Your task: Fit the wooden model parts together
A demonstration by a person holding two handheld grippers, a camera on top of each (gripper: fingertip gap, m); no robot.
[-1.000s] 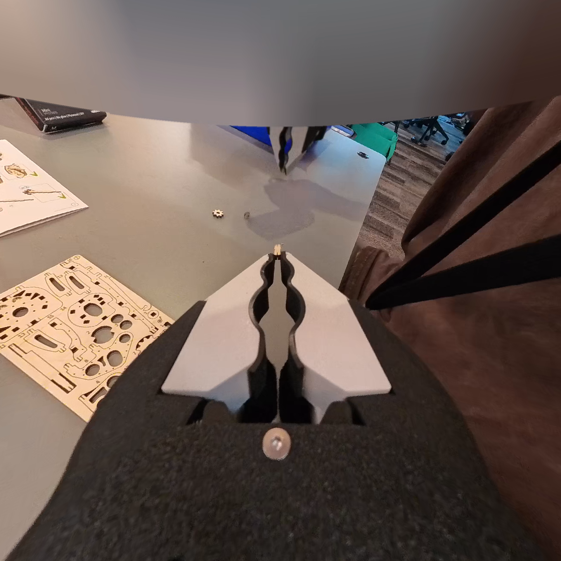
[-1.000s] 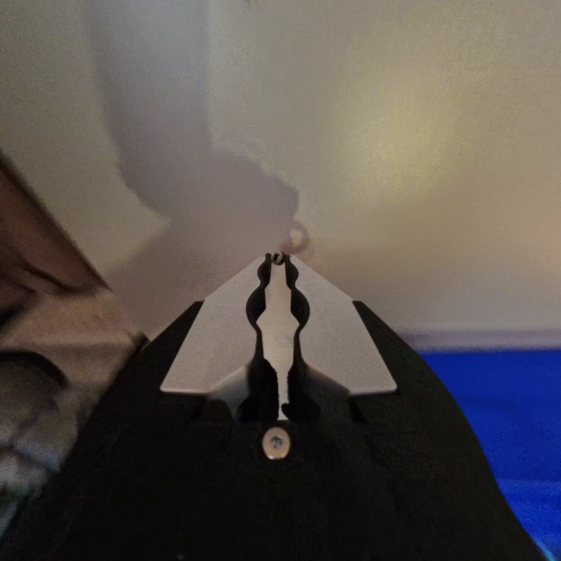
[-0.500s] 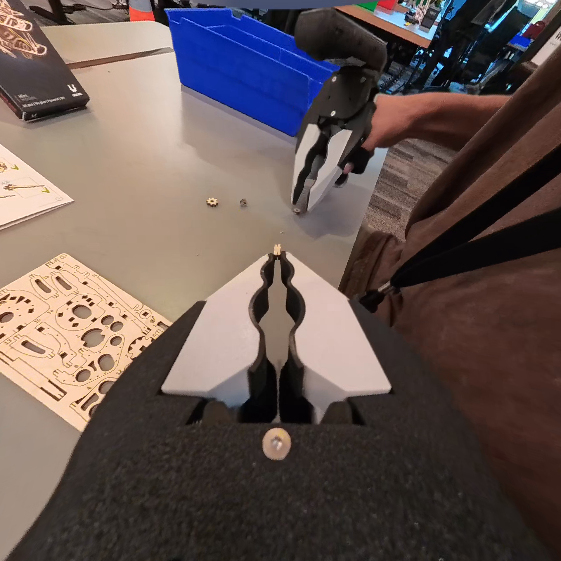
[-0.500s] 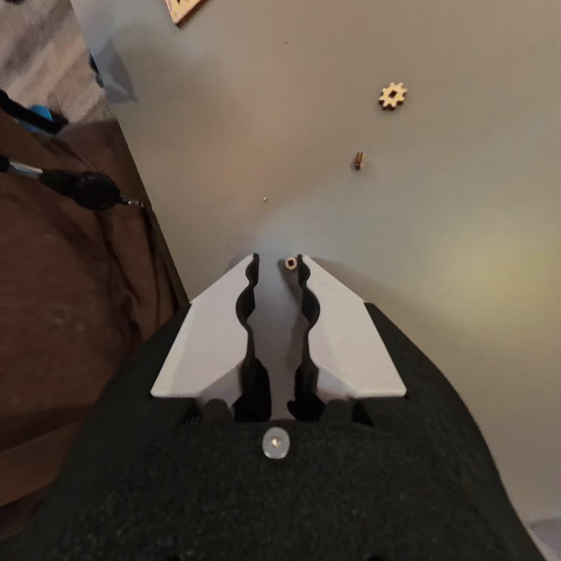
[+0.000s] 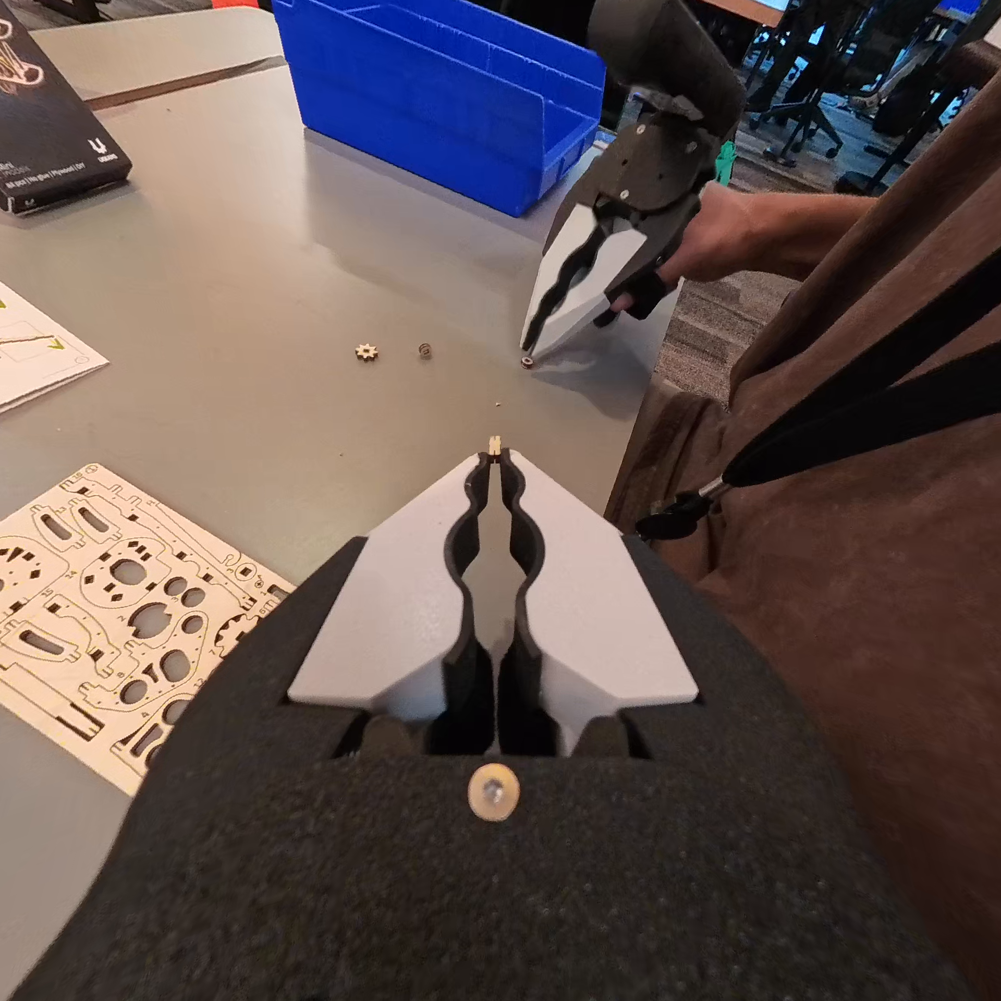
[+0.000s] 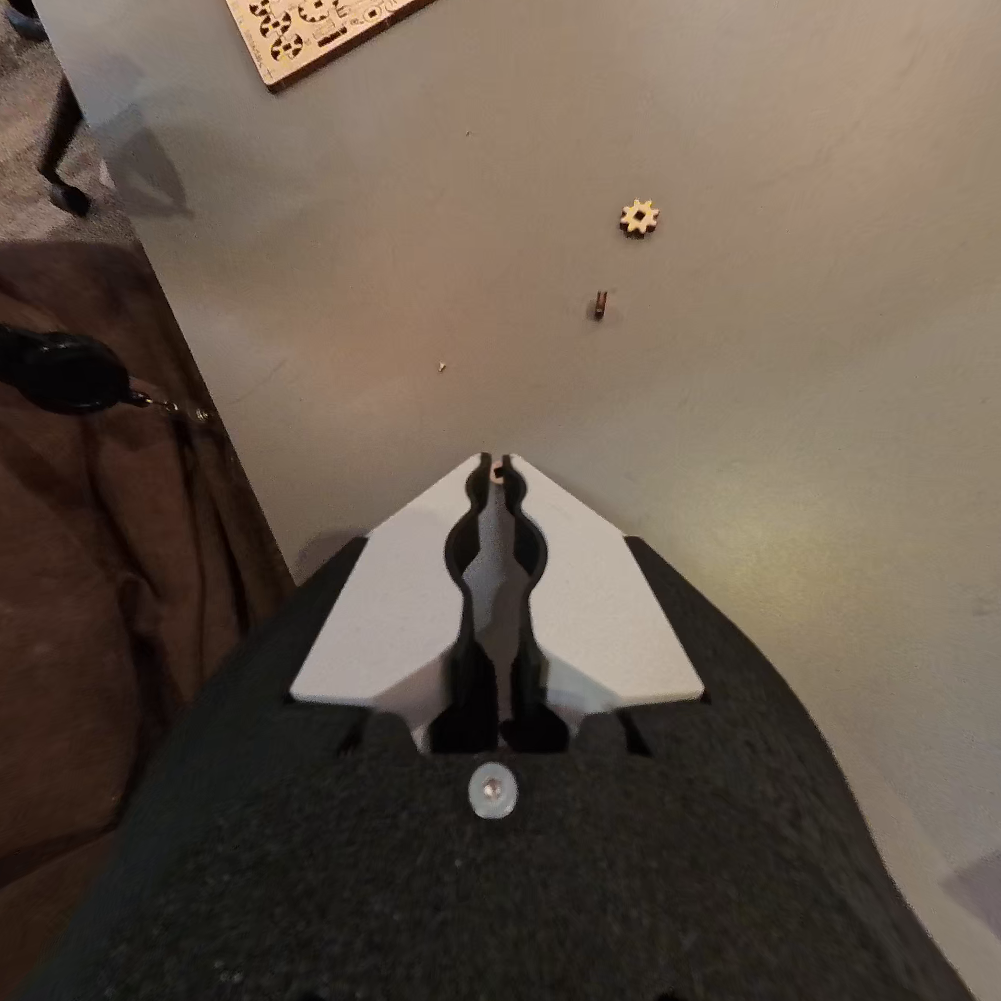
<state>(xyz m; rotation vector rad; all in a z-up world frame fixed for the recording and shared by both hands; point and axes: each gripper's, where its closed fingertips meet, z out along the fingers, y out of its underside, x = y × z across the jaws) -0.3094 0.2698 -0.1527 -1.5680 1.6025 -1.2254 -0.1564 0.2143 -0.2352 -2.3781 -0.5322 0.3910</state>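
My left gripper is shut on a tiny pale wooden piece and holds it above the grey table. My right gripper is tip-down on the table near its right edge, with its jaws closed on a small wooden ring. In the left wrist view the right gripper and the ring show at the table surface. A small wooden gear and a tiny dark ring-like part lie loose on the table to the left of the right gripper.
A laser-cut plywood parts sheet lies at the near left. An instruction sheet and a black box are at the far left. A blue bin stands behind. A person's brown clothing lines the table's right edge. The grippers' ends are close to 20 centimeters from one another.
Half a second ago my right gripper was open around the small ring on the table; now its jaws have closed on it. My left gripper still holds its tiny piece.
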